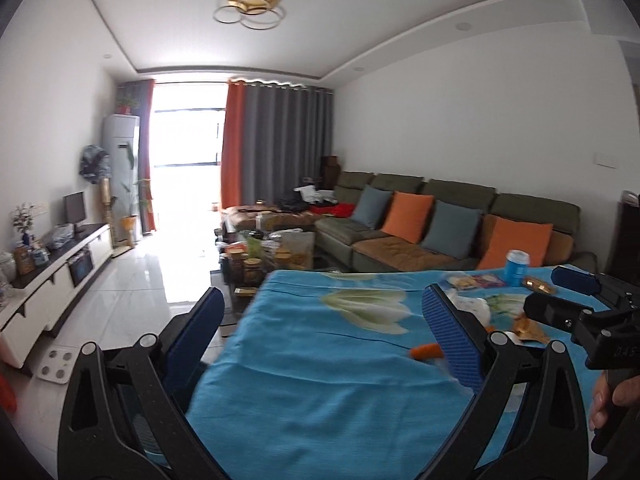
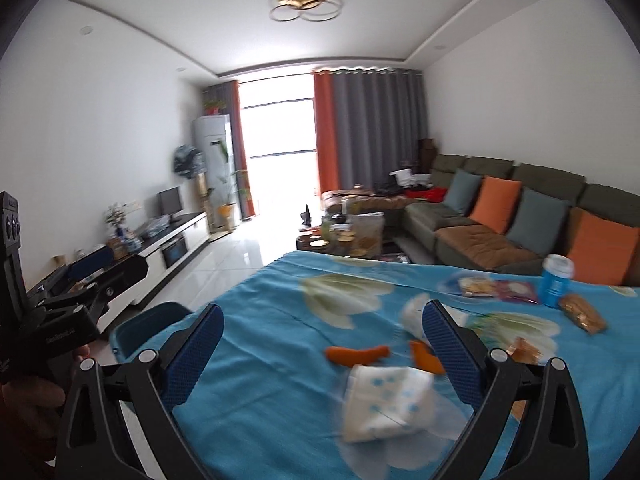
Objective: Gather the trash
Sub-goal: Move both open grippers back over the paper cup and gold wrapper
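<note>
Both grippers, left gripper [image 1: 324, 332] and right gripper [image 2: 324, 344], stand wide and empty above the blue tablecloth [image 2: 280, 400]. Uncollected on it: crumpled tissue [image 2: 388, 404], orange peel [image 2: 357, 355], blue can [image 2: 555, 282].

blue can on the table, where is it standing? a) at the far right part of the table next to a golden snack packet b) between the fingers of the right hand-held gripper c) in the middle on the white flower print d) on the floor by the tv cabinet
a: the blue can stands upright at the far right of the blue tablecloth, just beside the golden snack packet and clear of both grippers.
</note>
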Demonstrator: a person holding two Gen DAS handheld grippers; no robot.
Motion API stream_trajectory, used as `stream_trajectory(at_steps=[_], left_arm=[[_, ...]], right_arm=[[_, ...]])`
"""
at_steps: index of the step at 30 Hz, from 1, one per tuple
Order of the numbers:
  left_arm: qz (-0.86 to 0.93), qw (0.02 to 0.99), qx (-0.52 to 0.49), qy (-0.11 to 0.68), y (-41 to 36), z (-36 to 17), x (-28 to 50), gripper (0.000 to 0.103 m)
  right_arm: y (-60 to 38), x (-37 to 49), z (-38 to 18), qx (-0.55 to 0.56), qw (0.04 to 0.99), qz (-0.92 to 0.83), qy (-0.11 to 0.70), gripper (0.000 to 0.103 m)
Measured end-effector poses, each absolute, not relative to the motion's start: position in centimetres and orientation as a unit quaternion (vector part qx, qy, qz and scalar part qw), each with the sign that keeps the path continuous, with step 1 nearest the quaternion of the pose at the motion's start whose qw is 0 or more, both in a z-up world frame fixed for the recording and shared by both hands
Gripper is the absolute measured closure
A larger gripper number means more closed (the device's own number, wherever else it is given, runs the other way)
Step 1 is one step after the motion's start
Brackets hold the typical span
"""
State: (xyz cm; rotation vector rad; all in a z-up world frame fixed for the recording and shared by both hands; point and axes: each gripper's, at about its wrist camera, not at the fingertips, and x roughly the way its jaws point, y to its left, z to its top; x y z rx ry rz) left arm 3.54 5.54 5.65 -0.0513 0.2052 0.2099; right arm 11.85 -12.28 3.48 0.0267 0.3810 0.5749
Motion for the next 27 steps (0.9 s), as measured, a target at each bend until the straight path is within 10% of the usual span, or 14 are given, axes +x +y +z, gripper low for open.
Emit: stream_trajectory(at_steps=[27], left_arm=[[-0.061, 0.974, -0.025, 0.218, -0.8, -0.7, 11.7, 0.006]], right_arm=[[-21.7, 14.6, -2.5, 0.040, 0.953, 0.109, 0.280, 0.007]])
